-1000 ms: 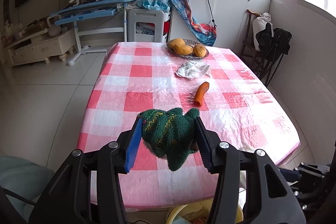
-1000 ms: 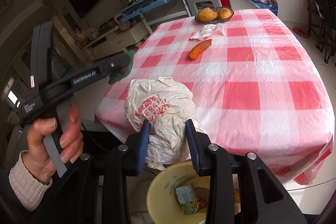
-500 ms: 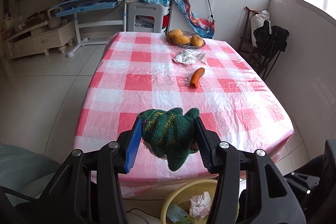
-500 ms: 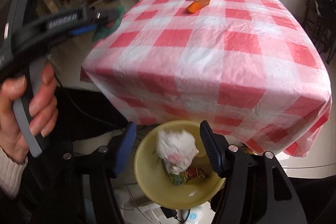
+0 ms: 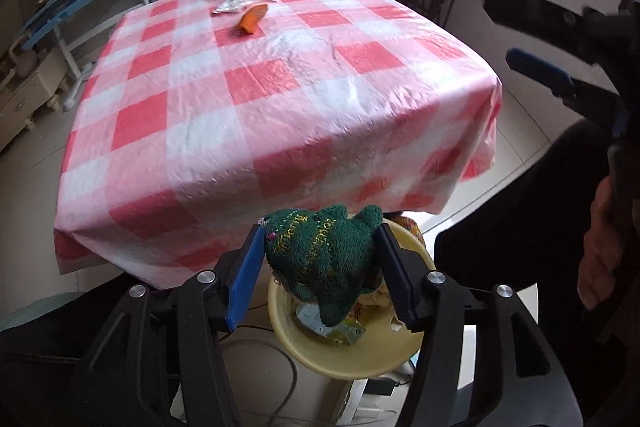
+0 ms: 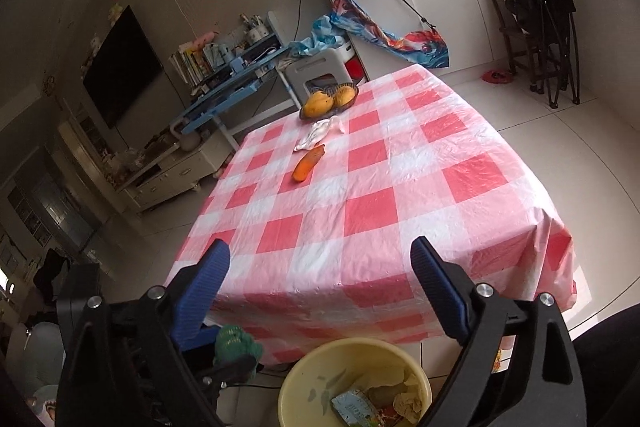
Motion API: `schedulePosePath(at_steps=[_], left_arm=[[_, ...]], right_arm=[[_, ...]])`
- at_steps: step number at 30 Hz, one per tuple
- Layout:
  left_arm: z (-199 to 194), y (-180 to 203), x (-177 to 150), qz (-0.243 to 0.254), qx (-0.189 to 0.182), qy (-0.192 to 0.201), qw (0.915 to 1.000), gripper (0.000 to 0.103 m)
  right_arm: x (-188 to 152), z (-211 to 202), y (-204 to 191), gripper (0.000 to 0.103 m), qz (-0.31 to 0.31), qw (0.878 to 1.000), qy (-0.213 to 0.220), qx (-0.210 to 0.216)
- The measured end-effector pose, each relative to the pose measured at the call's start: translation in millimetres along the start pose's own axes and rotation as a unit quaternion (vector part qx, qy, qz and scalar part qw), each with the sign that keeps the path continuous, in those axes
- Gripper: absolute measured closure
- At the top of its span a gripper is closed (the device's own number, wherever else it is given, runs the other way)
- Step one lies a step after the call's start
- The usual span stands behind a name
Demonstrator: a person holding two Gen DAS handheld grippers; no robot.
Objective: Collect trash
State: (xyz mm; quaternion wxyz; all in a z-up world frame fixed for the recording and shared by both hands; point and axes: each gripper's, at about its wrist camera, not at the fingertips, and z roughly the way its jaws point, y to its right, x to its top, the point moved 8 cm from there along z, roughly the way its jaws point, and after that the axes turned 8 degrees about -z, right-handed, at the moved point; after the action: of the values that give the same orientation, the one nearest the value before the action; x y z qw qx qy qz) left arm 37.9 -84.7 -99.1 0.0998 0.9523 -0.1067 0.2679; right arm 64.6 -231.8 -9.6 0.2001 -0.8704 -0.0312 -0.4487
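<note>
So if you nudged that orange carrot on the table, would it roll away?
Probably a little. The carrot looks rounded and tapered, so it would likely curve rather than roll straight. It looks stiff, not floppy, and the crinkled checked tablecloth should slow it.

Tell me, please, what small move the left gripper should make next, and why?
Probably open the left gripper fully to let go. Its jaws have just been opening, yet the green knitted cloth sits between the pads, hanging directly over the yellow plastic bin beside the checked table. The right gripper is open and empty.

Green knitted rag (image 5: 324, 255) above yellow bin (image 5: 344, 359)
</note>
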Motion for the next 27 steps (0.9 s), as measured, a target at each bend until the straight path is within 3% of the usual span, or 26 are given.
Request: schedulePosePath(at_steps=[2, 4, 9, 13, 16, 19, 27], left_arm=[[-6, 2, -2, 0.007, 0.004, 0.007, 0.9999, 0.047], [-15, -2, 3, -0.003, 0.005, 0.021, 0.9998, 0.039], [-42, -31, 25, -0.069, 0.010, 0.083, 0.9941, 0.030], [-72, -68, 39, -0.119, 0.096, 0.181, 0.9716, 0.015], [-84, -90, 43, -0.157, 0.127, 0.211, 0.9564, 0.013], [-87, -102, 45, -0.174, 0.146, 0.222, 0.9481, 0.011], [-78, -95, 45, -0.150, 0.166, 0.216, 0.9505, 0.009]], right_arm=[[0, -1, 0, 0.014, -0.003, 1.000, 0.002, -0.004], [0, -2, 0, 0.013, -0.008, 1.000, 0.006, -0.011], [0, -1, 2, 0.011, -0.021, 0.999, 0.010, -0.032], [-2, 0, -1, 0.011, -0.039, 0.998, 0.011, -0.050], [-2, 1, -7, 0.009, -0.061, 0.996, 0.013, -0.063], [-4, 3, -12, 0.008, -0.082, 0.994, 0.012, -0.073], [-7, 6, -14, 0.008, -0.100, 0.991, 0.003, -0.086]])
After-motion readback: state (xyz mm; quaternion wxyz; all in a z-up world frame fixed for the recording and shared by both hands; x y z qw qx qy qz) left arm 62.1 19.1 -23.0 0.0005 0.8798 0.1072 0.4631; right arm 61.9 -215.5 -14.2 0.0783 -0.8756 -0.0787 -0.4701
